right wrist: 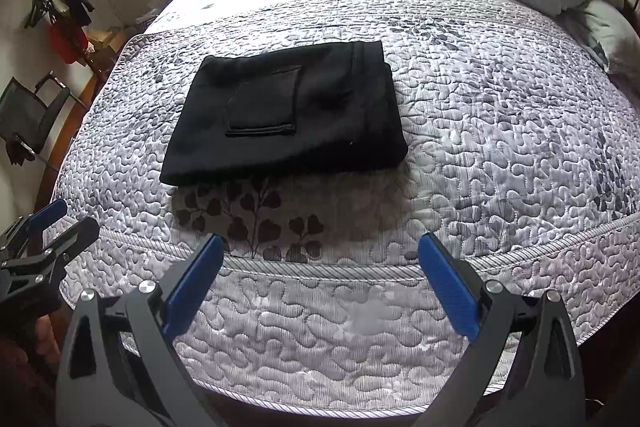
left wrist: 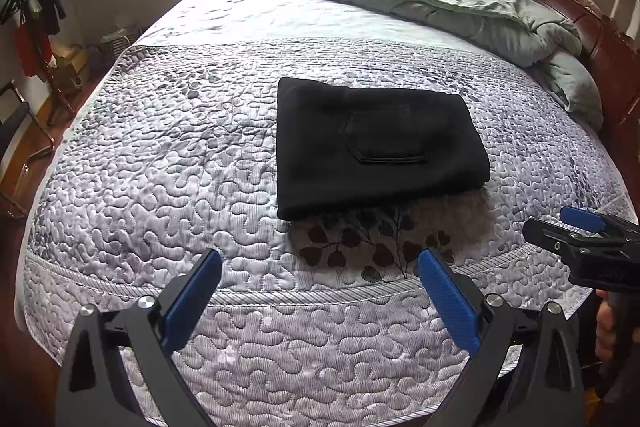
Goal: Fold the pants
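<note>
Main risk now is undoing a finished fold. The black pants [left wrist: 376, 151] look already folded into a thick rectangle, so any new nudge from either claw could drag the top layer and shift the stack, since the quilted bedspread [left wrist: 160, 155] looks slick and the layers are only resting on each other. A claw dipping in low could also snag the bedspread stitching or the leaf-print patch [left wrist: 368, 247] just in front of the pants. Judged from this, the task looks done or nearly so; best to leave it alone.

Left claw [left wrist: 320, 303]: wide open, blue pads spread, holding nothing, hovering over the near edge of the bed. Right claw [right wrist: 322, 287]: also wide open, empty, over the same near edge, well apart from the pants. Each claw shows at the side of the other's view.

Pants: compact black bundle, back pocket [right wrist: 262, 103] facing up, edges fairly even, thick folded edge toward the near side, waistband seam running along the right side in the right wrist view. They lie around the middle of the bed, somewhat toward the near edge, flat, touching the leaf-print patch at their front edge. A rumpled green duvet [left wrist: 460, 3] is piled at the far edge by the headboard, well apart from the pants.
</note>
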Action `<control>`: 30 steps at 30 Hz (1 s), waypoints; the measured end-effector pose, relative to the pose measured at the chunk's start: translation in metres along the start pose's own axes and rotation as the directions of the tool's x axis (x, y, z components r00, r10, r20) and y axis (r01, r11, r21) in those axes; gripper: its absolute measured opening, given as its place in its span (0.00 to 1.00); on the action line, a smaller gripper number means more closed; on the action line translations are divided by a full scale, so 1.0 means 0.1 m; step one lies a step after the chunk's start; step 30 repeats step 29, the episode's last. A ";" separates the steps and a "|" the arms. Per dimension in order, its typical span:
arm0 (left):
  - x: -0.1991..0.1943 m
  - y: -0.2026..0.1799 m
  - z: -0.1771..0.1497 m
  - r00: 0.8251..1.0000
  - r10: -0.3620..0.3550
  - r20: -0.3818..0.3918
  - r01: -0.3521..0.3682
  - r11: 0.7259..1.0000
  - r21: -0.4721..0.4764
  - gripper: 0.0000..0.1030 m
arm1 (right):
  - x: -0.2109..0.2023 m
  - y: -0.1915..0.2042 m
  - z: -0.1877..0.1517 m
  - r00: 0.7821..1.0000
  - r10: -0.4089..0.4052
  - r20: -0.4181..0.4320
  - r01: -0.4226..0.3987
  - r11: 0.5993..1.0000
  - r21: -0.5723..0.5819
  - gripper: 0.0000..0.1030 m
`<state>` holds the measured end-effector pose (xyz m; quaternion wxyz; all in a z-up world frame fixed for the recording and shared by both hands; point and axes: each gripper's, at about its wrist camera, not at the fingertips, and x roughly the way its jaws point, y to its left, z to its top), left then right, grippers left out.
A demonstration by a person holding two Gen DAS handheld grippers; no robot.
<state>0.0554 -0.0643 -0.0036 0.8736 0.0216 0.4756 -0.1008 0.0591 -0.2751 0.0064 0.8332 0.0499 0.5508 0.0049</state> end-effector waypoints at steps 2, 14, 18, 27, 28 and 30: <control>0.02 -0.01 0.00 1.000 0.001 -0.005 -0.001 1.000 0.003 0.96 | 0.01 0.01 0.00 1.000 -0.005 -0.002 0.005 1.000 -0.003 0.94; 0.10 0.00 0.01 1.000 -0.006 -0.010 0.006 1.000 0.009 0.96 | 0.12 0.02 0.03 1.000 -0.021 -0.020 0.021 1.000 -0.014 0.94; 0.12 0.01 0.02 0.999 -0.029 -0.016 0.029 1.000 0.002 0.96 | 0.17 0.01 0.02 0.999 -0.034 -0.031 0.034 0.999 -0.017 0.94; 0.13 0.02 0.02 1.000 -0.017 -0.022 0.017 1.000 -0.009 0.96 | 0.22 -0.07 -0.01 0.998 -0.038 -0.046 0.039 0.999 0.002 0.94; 0.12 0.02 0.02 1.000 -0.013 -0.018 0.012 1.000 -0.007 0.96 | 0.22 -0.08 -0.01 0.998 -0.038 -0.048 0.039 0.999 0.005 0.94; 0.10 0.01 0.02 1.000 -0.010 -0.015 0.009 1.000 -0.006 0.96 | 0.23 -0.09 -0.02 0.998 -0.038 -0.049 0.039 0.999 0.011 0.94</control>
